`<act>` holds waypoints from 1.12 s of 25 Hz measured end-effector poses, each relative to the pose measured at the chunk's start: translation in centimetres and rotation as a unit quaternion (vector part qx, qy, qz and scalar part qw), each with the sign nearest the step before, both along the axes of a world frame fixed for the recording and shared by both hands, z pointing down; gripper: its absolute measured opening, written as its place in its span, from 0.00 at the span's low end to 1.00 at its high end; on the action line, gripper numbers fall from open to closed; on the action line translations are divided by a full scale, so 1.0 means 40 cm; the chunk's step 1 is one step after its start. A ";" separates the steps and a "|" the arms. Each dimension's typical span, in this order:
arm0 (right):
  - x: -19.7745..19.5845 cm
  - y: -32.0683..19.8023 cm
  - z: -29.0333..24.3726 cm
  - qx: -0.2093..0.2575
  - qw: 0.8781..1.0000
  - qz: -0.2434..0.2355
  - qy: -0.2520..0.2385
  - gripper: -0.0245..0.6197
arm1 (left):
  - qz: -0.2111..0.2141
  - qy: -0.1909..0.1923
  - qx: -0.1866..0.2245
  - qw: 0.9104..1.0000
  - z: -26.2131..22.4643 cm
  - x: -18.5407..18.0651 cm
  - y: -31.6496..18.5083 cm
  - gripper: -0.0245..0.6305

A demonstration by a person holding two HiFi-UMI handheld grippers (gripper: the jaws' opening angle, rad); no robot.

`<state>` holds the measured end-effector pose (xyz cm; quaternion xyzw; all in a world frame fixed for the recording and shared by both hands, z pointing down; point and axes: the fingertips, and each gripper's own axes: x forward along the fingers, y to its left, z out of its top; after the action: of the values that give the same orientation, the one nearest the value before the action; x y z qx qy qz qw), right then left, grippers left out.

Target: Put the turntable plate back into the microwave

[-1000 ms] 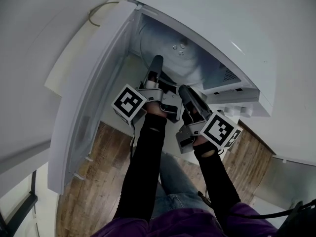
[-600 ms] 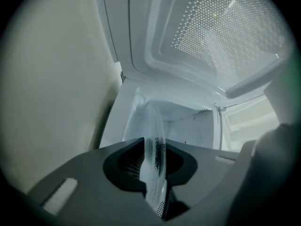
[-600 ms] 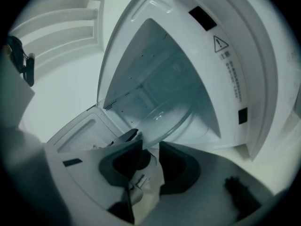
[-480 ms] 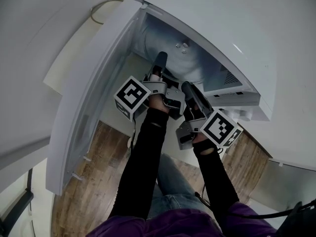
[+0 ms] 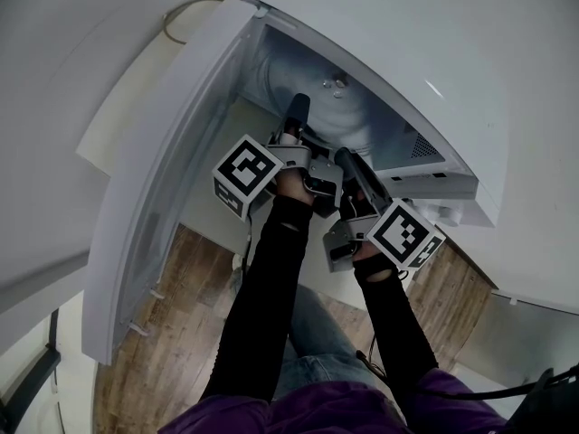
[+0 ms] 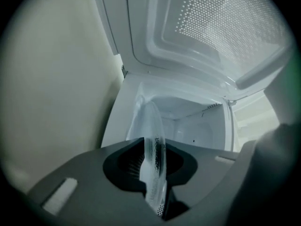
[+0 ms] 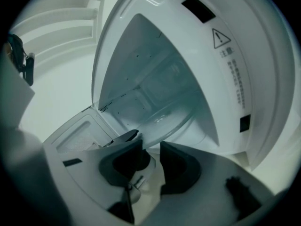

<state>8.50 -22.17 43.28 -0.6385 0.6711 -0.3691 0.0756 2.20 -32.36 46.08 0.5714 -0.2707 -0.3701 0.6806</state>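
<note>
two grippers reach into the open microwave (image 5: 407, 52), whose door (image 5: 172, 188) hangs wide at our left. the left gripper (image 6: 154, 160) is clamped on the rim of the glass plate (image 6: 151, 126), which already stretches well into the cavity. whether it rests on the cavity floor we cannot tell. the right gripper (image 7: 151, 163) waits just beside the plate's near edge, its jaws apart and nothing pressed between them. we judge that we are in the placing step: the plate is inside but not yet let go. next we need to bring it level, settle it at the middle of the floor, then loosen the left jaws and draw back without dragging it.
</note>
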 end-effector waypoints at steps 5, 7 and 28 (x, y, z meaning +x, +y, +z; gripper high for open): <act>0.009 -0.008 -0.003 0.002 1.000 0.003 0.000 0.22 | 0.005 -0.017 0.001 1.000 -0.006 0.010 -0.010 0.13; 0.011 -0.010 -0.003 0.001 1.000 0.003 -0.004 0.22 | 0.009 -0.035 -0.003 0.999 -0.004 0.012 -0.010 0.13; 0.031 -0.016 0.010 0.032 0.998 0.041 -0.035 0.22 | 0.055 -0.107 0.024 0.992 -0.003 0.019 0.001 0.10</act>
<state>9.73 -22.80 43.70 -0.6494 0.6526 -0.3665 0.1346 2.98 -32.31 45.98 0.6378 -0.3014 -0.2754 0.6530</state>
